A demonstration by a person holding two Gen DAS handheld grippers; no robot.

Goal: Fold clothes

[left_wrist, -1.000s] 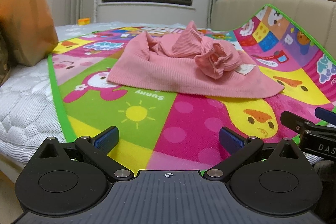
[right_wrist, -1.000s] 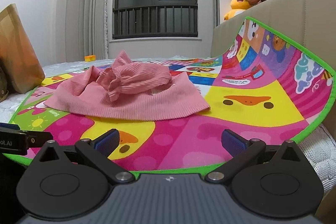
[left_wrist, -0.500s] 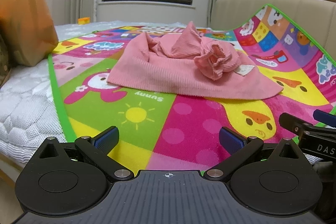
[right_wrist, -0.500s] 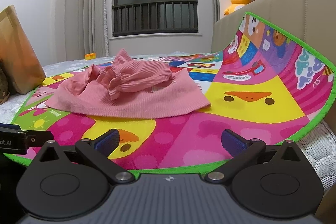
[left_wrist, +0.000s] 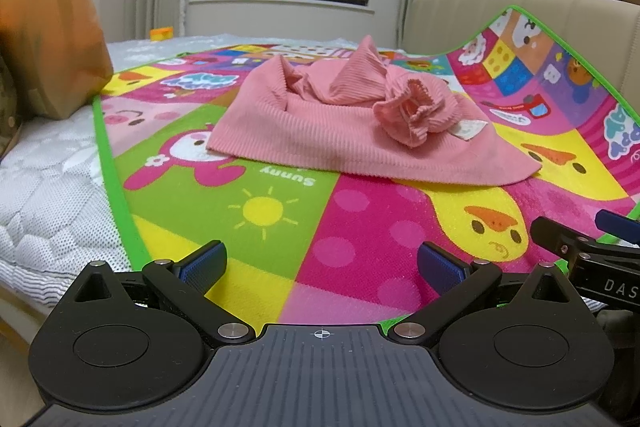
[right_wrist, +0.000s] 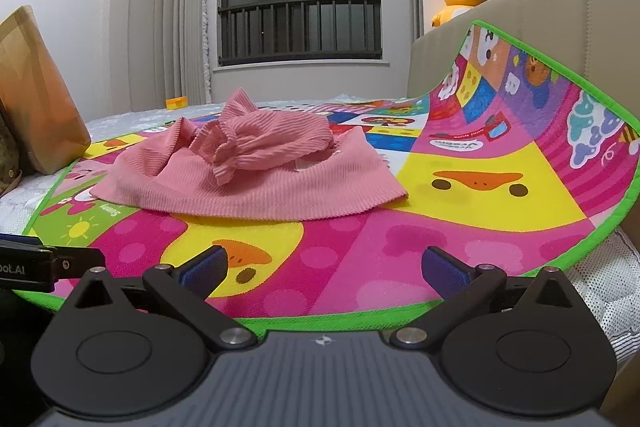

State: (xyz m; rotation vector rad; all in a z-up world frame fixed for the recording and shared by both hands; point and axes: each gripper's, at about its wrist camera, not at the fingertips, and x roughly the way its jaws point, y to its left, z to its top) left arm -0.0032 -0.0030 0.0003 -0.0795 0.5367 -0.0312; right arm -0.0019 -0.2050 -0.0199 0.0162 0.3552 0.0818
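A pink ribbed garment (left_wrist: 320, 131) is laid crumpled on a cartoon-printed mat (left_wrist: 280, 219) that is spread over the bed (left_wrist: 44, 195). The garment is located near the middle of the mat, well apart from the mat's near edge; its lower part is spread flat, while its upper part is bunched into a ruffled heap with a white label (left_wrist: 470, 128) exposed. The far right side of the mat is curled up against the beige headboard (right_wrist: 560, 15). The left gripper (left_wrist: 320, 263) is held low over the near edge of the mat, with its blue-padded fingers (left_wrist: 204, 261) spread wide and nothing gripped between them. The right gripper (right_wrist: 324, 267) is likewise positioned at the near edge of the mat, fingers (right_wrist: 444, 269) spread apart and empty. Neither gripper is in contact with the garment. A brown pillow (left_wrist: 44, 23) is propped at the left edge of the bed. A yellow duck toy (right_wrist: 456, 1) is seated on the ledge behind the headboard.
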